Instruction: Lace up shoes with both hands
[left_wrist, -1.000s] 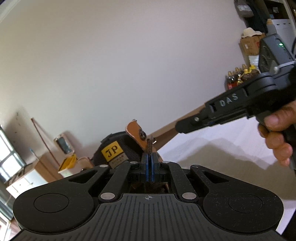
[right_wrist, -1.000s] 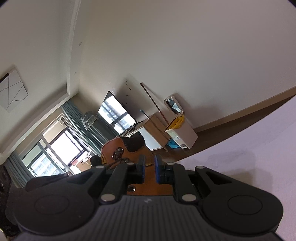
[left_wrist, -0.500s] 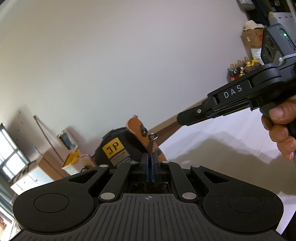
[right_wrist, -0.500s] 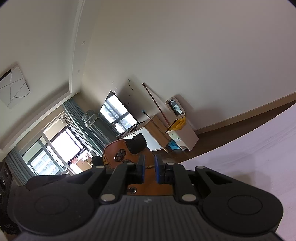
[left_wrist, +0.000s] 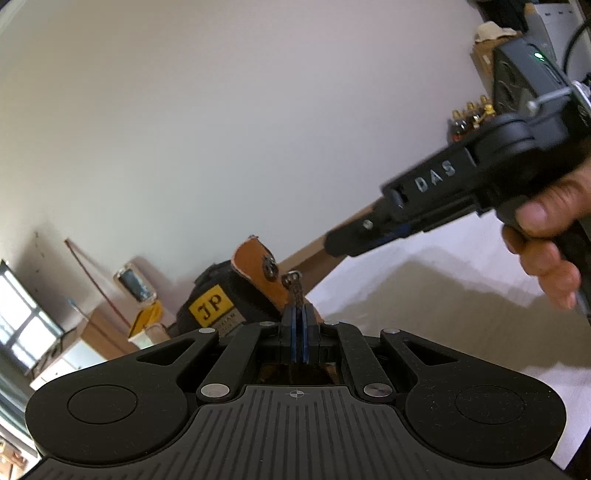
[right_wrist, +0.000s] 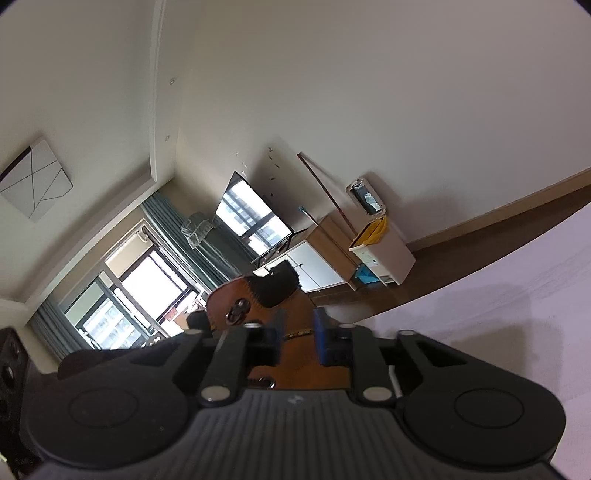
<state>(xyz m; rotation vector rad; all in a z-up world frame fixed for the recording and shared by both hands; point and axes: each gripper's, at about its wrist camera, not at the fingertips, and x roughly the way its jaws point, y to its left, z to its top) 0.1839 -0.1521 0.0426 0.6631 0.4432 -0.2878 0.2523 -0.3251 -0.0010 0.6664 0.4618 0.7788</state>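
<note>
The left gripper (left_wrist: 297, 314) was clamped tight on a dark braided lace (left_wrist: 296, 291), which rose from between its blue pads (left_wrist: 293, 328) to a metal ring at the edge of the tan leather shoe (left_wrist: 255, 271). In the left wrist view the shoe stood at twelve o'clock of the pads, its black tongue with a yellow label (left_wrist: 211, 306) toward eleven o'clock.

The right gripper (right_wrist: 298, 334), held in a hand (left_wrist: 546, 243), came in from three o'clock in that view and hung above the white table surface (left_wrist: 461, 295), apart from the shoe, with open air between its tip and the leather edge. Its jaws were opening, moderately parted. In its own view the shoe's brown leather (right_wrist: 295, 354) lay behind the gap and a thin gold-coloured strand (right_wrist: 297, 334) crossed it; the pads pressed on nothing.

From one to five o'clock of the shoe the table lay bare out to its far edge.
</note>
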